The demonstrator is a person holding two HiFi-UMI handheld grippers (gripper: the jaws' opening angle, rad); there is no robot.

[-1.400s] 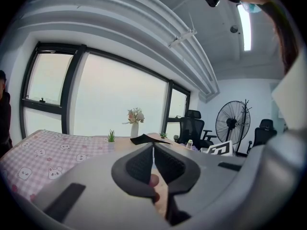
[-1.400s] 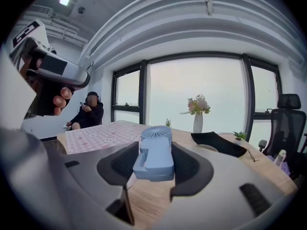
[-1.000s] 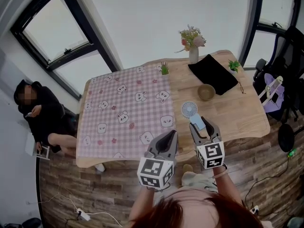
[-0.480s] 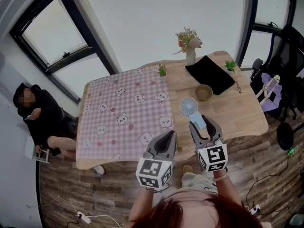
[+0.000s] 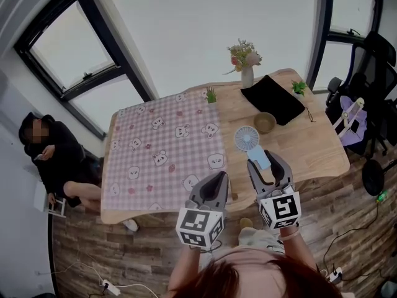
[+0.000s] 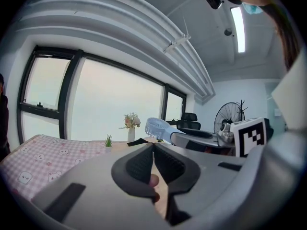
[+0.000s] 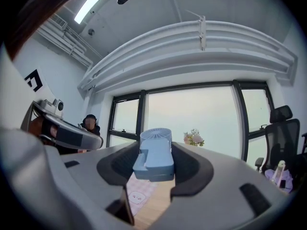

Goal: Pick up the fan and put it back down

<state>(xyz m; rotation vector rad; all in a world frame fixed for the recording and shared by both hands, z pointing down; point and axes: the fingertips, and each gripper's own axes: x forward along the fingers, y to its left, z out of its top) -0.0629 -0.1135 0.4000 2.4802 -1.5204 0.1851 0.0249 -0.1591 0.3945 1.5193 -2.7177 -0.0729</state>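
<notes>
Head view: wooden counter (image 5: 313, 151) across the centre; pink checked cloth (image 5: 162, 151) covering its 9 o'clock half; vase of flowers (image 5: 245, 59) at the far edge, 12 o'clock; black pouch (image 5: 276, 98) lying flat at 1 o'clock, a bowl (image 5: 265, 122) just beside its near corner; small potted plant (image 5: 211, 95) at the cloth's far corner; right hand-held gripper (image 5: 267, 165) at 5 o'clock, clenched on the pale blue fan (image 5: 247, 139), whose round head points away toward 12 o'clock above the bare wood; left hand-held gripper (image 5: 217, 180) at 6 o'clock, just beside the right one, jaws pressed together on nothing; seated person (image 5: 53, 154) on the floor at 9 o'clock; office chair (image 5: 372, 61) at 2 o'clock. Left gripper view: left hand-held gripper (image 6: 153, 150) with both pads meeting, nothing between them; fan (image 6: 158, 127) at 1 o'clock of the jaws, carried by the neighbouring gripper; marker cube (image 6: 250, 135) at 3 o'clock; pedestal fan (image 6: 229, 116) behind it. Right gripper view: right hand-held gripper (image 7: 154, 166) with jaws wide, pads pressing either side of the fan's (image 7: 156, 150) blue base; the grille head upright beyond the tips; counter and cloth visible below it at 6 o'clock, apart from it.
</notes>
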